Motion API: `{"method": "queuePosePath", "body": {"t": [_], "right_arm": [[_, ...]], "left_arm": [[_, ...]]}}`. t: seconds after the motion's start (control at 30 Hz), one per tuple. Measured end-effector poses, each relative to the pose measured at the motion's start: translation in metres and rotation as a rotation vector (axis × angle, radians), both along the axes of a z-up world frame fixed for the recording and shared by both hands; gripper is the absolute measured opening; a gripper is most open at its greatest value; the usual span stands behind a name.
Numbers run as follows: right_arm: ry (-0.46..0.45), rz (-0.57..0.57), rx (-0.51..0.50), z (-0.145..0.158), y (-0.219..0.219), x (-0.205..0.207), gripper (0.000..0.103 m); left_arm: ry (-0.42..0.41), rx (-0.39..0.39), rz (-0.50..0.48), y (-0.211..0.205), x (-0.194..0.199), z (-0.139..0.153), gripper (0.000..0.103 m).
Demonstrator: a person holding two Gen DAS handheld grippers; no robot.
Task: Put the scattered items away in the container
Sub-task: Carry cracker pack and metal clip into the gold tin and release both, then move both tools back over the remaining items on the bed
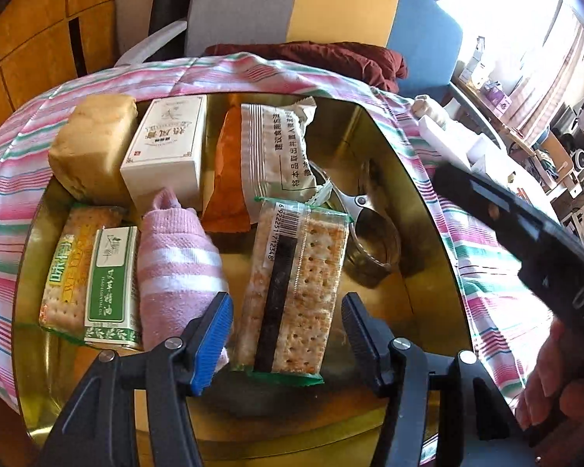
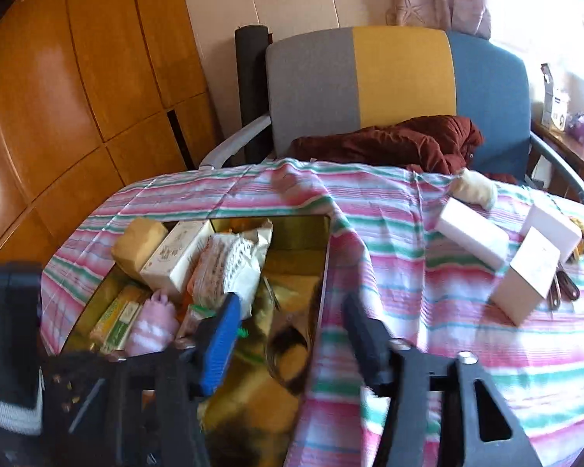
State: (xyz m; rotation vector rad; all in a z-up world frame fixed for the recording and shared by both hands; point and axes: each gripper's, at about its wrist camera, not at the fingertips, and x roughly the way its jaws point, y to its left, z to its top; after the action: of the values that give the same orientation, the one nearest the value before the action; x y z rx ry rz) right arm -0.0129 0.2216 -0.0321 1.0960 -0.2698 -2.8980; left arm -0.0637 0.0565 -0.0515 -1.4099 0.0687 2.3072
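A gold metal tin [image 1: 416,210] sits on the striped cloth and holds a cracker pack [image 1: 296,292], a pink sock [image 1: 175,264], a white box [image 1: 167,148], a green box [image 1: 113,284], a tan block [image 1: 93,144], a snack bag [image 1: 280,148] and a metal clip [image 1: 366,210]. My left gripper [image 1: 286,334] is open just above the cracker pack, not touching it. My right gripper [image 2: 292,334] is open and empty over the tin's right rim [image 2: 325,272]. Three white boxes [image 2: 471,233] [image 2: 525,284] [image 2: 553,225] lie on the cloth to the right.
A small plush toy [image 2: 475,190] lies at the table's far edge. Dark-handled tools [image 2: 564,292] lie beside the white boxes. A chair [image 2: 401,89] with a maroon garment [image 2: 401,144] stands behind the table. A wooden wardrobe [image 2: 78,97] is at the left.
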Motion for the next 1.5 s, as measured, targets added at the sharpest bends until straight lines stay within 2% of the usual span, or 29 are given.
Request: {"method": "queuePosePath", "body": {"t": [0.13, 0.37, 0.43, 0.47, 0.63, 0.8, 0.9, 0.93, 1.03, 1.13, 1.2, 1.27, 1.3, 1.37, 1.5], "right_arm": [[-0.037, 0.001, -0.039, -0.010, 0.008, 0.013, 0.032], [-0.053, -0.024, -0.059, -0.019, 0.015, 0.024, 0.031], [-0.052, -0.039, -0.072, -0.019, 0.020, 0.027, 0.031], [-0.048, -0.044, -0.080, -0.019, 0.023, 0.028, 0.031], [0.005, -0.116, -0.136, -0.014, 0.047, 0.043, 0.032], [-0.006, -0.204, -0.192, -0.020, 0.076, 0.054, 0.034], [-0.016, -0.249, -0.222, -0.025, 0.092, 0.062, 0.035], [-0.017, -0.260, -0.224, -0.026, 0.096, 0.065, 0.035], [-0.014, -0.280, -0.229, -0.030, 0.103, 0.072, 0.035], [-0.015, -0.280, -0.233, -0.031, 0.107, 0.073, 0.035], [-0.012, -0.274, -0.233, -0.032, 0.108, 0.075, 0.035], [-0.008, -0.282, -0.232, -0.033, 0.111, 0.080, 0.035], [-0.008, -0.287, -0.235, -0.034, 0.114, 0.082, 0.039], [-0.012, -0.318, -0.249, -0.039, 0.123, 0.086, 0.045], [-0.039, -0.382, -0.279, -0.051, 0.142, 0.095, 0.046]], "left_arm": [[-0.013, -0.038, -0.021, 0.010, -0.006, -0.012, 0.054], [-0.027, -0.105, -0.004, 0.034, -0.029, -0.021, 0.051], [-0.045, -0.066, 0.018, 0.028, -0.028, -0.016, 0.053], [-0.044, -0.033, 0.025, 0.025, -0.026, -0.011, 0.057], [0.007, 0.022, 0.065, 0.013, -0.014, 0.004, 0.064], [-0.050, -0.030, 0.040, 0.021, -0.016, -0.012, 0.066], [-0.050, -0.032, 0.027, 0.023, -0.015, -0.017, 0.062], [-0.036, -0.052, 0.021, 0.025, -0.016, -0.018, 0.051], [-0.030, -0.087, 0.027, 0.029, -0.024, -0.023, 0.050], [-0.042, -0.064, 0.044, 0.029, -0.030, -0.020, 0.051], [-0.034, -0.063, 0.055, 0.029, -0.027, -0.014, 0.059], [-0.021, -0.061, 0.055, 0.030, -0.019, -0.008, 0.061], [-0.013, -0.050, 0.059, 0.030, -0.016, -0.005, 0.061], [-0.006, 0.002, 0.069, 0.031, -0.009, 0.002, 0.062], [0.013, 0.094, 0.031, 0.043, 0.003, 0.011, 0.062]]}}
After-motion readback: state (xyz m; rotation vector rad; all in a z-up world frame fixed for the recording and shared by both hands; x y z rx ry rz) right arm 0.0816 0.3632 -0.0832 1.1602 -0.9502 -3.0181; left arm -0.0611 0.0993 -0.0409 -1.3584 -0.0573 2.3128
